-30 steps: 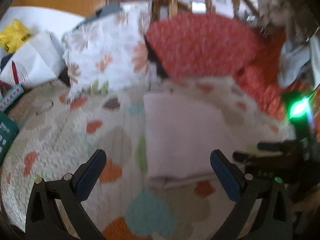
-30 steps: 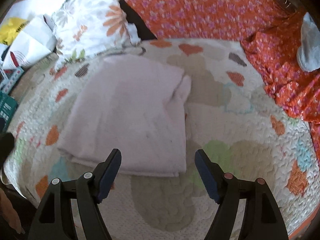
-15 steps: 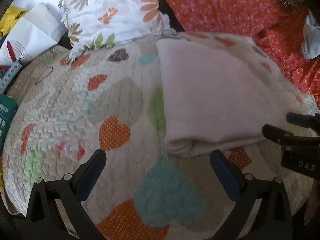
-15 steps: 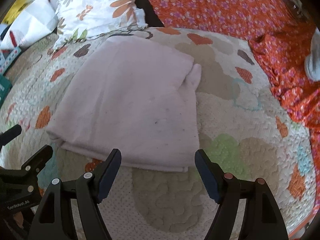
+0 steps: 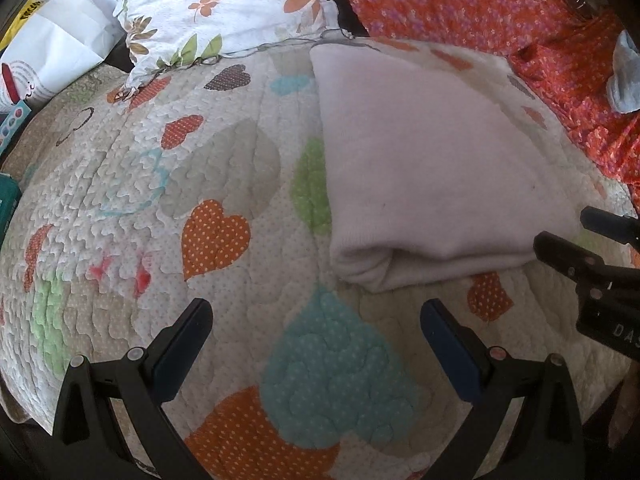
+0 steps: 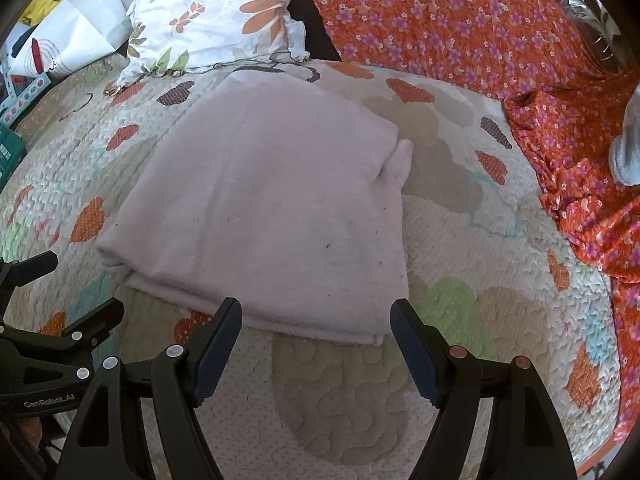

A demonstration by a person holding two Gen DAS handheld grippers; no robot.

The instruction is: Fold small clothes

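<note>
A pale pink garment [image 5: 420, 168] [image 6: 272, 208] lies folded into a thick rectangle on a heart-patterned quilt [image 5: 168, 184] [image 6: 480, 264]. A small flap sticks out at its far right corner. My left gripper [image 5: 316, 332] hovers open over the quilt, just short of the garment's near left corner. My right gripper [image 6: 316, 328] hangs open at the garment's near edge, its fingers straddling that edge without touching it. Each gripper shows at the side of the other's view, the right gripper [image 5: 592, 256] and the left gripper [image 6: 52, 312]. Neither holds anything.
A floral white pillow [image 5: 216, 12] [image 6: 216, 16] and an orange flowered blanket [image 5: 460, 4] [image 6: 460, 28] lie behind the garment. White paper bags [image 5: 60, 52] [image 6: 76, 36] and a teal box [image 6: 10, 152] sit at far left. A grey cloth [image 5: 624, 76] rests at right.
Both views have tilted down toward the bed and moved closer to the garment. The garment itself has not moved. Both grippers stay open.
</note>
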